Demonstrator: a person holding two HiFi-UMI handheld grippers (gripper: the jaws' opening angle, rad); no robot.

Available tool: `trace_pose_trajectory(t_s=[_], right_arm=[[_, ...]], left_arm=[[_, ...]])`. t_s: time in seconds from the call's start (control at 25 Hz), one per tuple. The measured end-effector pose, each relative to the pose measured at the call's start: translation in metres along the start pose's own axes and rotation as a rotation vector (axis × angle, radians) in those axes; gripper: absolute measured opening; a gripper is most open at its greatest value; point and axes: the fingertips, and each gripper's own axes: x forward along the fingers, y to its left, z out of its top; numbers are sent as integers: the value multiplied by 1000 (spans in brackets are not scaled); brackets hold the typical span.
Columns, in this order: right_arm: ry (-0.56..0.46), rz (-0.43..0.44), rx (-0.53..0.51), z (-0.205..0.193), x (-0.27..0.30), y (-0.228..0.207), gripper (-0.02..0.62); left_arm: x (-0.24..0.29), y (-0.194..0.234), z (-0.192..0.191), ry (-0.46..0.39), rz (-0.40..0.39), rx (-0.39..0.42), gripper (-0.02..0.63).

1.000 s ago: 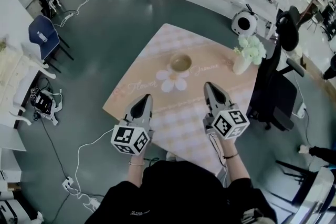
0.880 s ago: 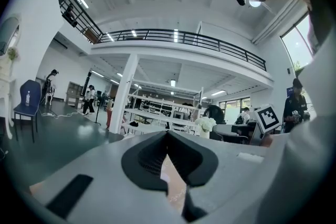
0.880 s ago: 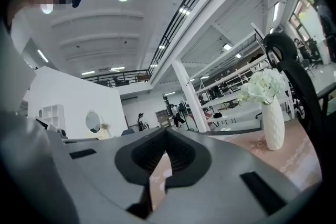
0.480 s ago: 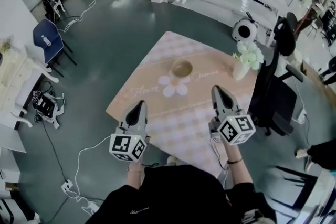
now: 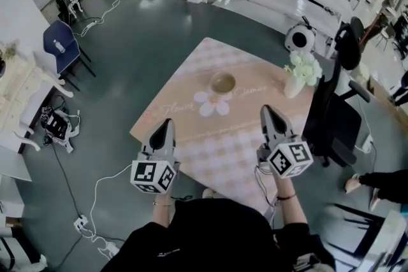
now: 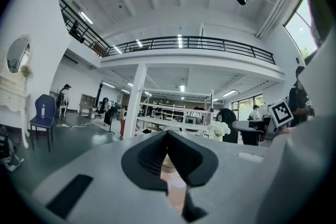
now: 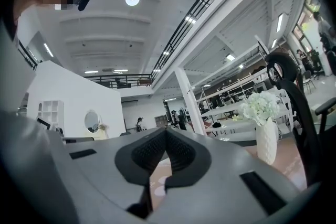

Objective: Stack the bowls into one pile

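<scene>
Bowls: one pile (image 5: 222, 82) stands on the far half of the desk (image 5: 191, 67), just behind a white flower print (image 5: 212, 103) on the pink checked cloth. How many bowls are nested in it cannot be told from this height.
Other bowls: none shows anywhere else on the desk in any view.
Left claw: the left claw (image 5: 168, 123) is closed with nothing in it. It is held level over the near left part of the desk, well apart from the pile.
Right claw: the right claw (image 5: 266, 110) is closed too and just as empty, its pads meeting at the tip. It is level over the near right part of the desk, nearer the pile than the left one but not touching it.
Nearby: a white vase of flowers (image 5: 294, 85) stands at the right edge of the desk, well apart from the pile. A black office chair (image 5: 331, 118) is just beyond that edge.
Progress: with a single pile and no loose bowl in sight, the stacking looks finished.
Left to do: probably nothing, since both claws are empty and clear of the pile, which sits upright.
</scene>
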Motion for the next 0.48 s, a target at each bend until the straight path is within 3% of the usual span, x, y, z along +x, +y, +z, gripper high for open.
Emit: trace_pose_trajectory(t_s=[0.48], right_arm=[[-4, -11, 2, -2, -8, -5, -8]], left_arm=[[-9, 6, -4, 17, 36, 1, -3]])
